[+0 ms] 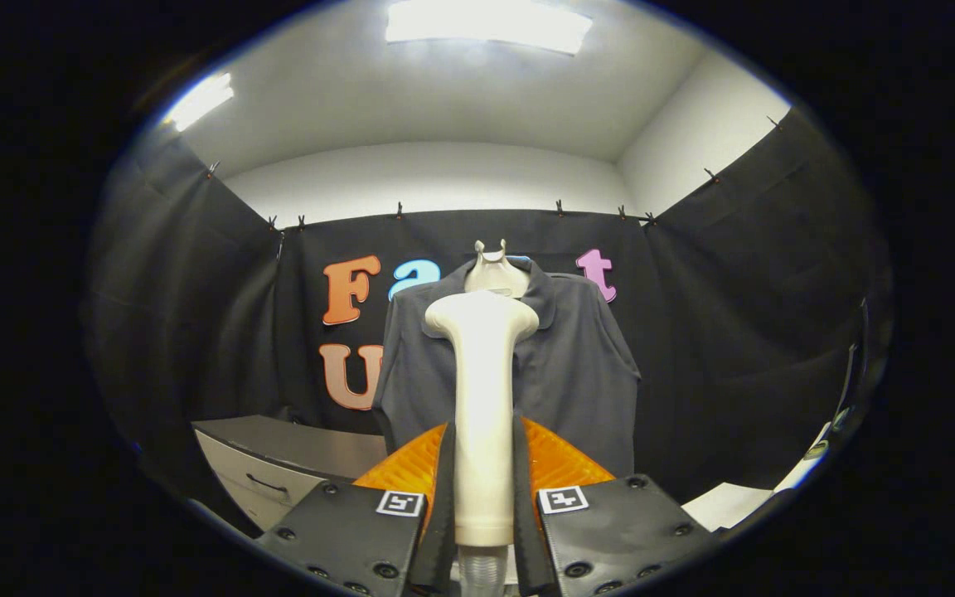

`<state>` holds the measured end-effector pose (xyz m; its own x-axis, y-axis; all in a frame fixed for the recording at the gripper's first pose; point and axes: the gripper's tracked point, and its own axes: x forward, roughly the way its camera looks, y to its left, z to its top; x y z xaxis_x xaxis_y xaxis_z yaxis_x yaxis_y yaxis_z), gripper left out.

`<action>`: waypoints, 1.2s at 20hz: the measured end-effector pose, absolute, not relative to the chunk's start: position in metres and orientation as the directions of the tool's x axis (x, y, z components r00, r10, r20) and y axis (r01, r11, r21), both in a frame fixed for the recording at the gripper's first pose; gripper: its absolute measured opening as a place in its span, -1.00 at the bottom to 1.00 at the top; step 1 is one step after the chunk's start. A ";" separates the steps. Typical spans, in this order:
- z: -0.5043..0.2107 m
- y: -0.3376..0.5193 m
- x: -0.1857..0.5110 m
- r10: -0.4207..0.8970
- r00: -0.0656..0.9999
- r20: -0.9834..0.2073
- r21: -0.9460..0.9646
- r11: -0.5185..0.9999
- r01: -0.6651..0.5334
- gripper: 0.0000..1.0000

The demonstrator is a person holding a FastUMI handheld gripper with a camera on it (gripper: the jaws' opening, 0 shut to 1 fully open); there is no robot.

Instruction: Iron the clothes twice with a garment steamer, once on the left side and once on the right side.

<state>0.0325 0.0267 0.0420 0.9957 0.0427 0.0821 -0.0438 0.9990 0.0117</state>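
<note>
The tool is closed on the garment steamer: its two fingers press against the left and right sides of the steamer's pale handle, which stands upright between them. The handle rises from between the fingers and widens at the top into a broad, rounded head that points away toward the far wall. A clear ribbed hose end shows just below the handle's base, between the fingers' near ends.

Beyond the steamer hangs the shirt, a dark grey collared garment on a pale mannequin form whose neck stump shows above the collar. The shirt faces the tool and hangs upright in front of the black cloth wall. The steamer's head overlaps the upper chest of the shirt just below the collar, about on its middle line; whether the head touches the cloth or hangs short of it cannot be told.

To the left, nearer and lower than the shirt, stands a grey desk with a drawer front and a dark handle. To the right, low and near, a white sheet lies flat. Above the cloth wall are white walls and a ceiling with two lit panels.
</note>
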 end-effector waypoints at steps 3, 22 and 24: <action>0.021 0.018 0.029 0.036 0.998 0.052 0.015 0.999 -0.036 -0.27; -0.035 0.037 0.073 0.057 0.998 -0.017 0.027 0.998 -0.056 -0.27; -0.033 0.039 0.084 0.054 0.999 -0.010 0.011 0.999 -0.054 -0.27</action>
